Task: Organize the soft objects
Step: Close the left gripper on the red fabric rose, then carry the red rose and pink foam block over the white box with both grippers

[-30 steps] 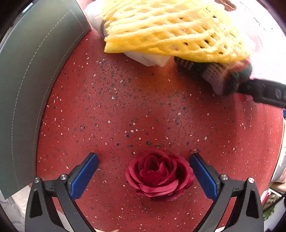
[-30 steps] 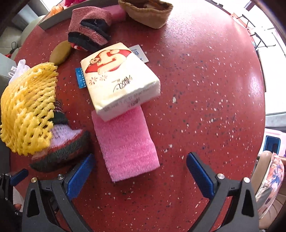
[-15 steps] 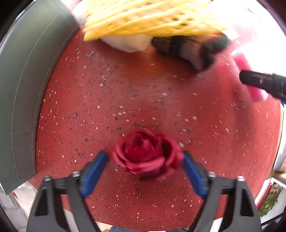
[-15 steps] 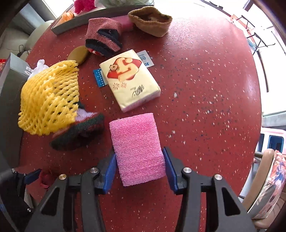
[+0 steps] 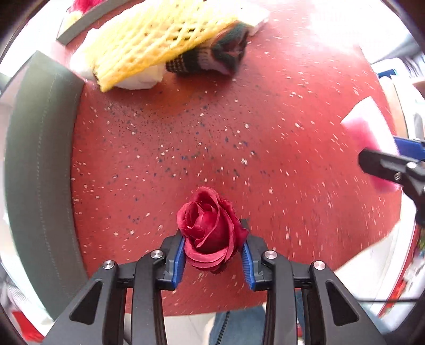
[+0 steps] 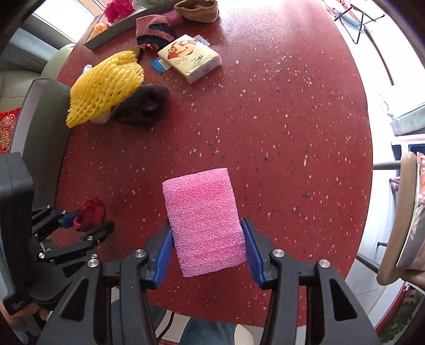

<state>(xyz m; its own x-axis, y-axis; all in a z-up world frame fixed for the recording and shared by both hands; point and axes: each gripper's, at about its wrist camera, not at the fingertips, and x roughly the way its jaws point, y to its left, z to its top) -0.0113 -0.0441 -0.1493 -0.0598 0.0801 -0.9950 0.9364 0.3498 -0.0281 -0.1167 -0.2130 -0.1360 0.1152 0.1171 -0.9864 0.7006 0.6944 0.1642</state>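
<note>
My left gripper (image 5: 212, 252) is shut on a red fabric rose (image 5: 211, 231) and holds it above the red speckled table (image 5: 225, 132). My right gripper (image 6: 207, 246) is shut on a pink foam block (image 6: 203, 215), lifted over the table (image 6: 292, 119). The rose (image 6: 90, 213) and left gripper (image 6: 87, 223) show at the left of the right wrist view. The pink block (image 5: 369, 132) and the right gripper (image 5: 393, 162) show at the right edge of the left wrist view.
A yellow foam net (image 6: 106, 85) lies over a dark knitted item (image 6: 143, 104) and white cloth (image 5: 138, 79). A tissue pack (image 6: 190, 57), a pink-black sock (image 6: 154, 31) and a tan pouch (image 6: 198, 10) lie farther off. A grey bin (image 5: 39, 159) stands at the left table edge.
My left gripper has closed on the rose and lifted it. My right gripper has closed on the pink foam block and pulled it back, away from the tissue pack.
</note>
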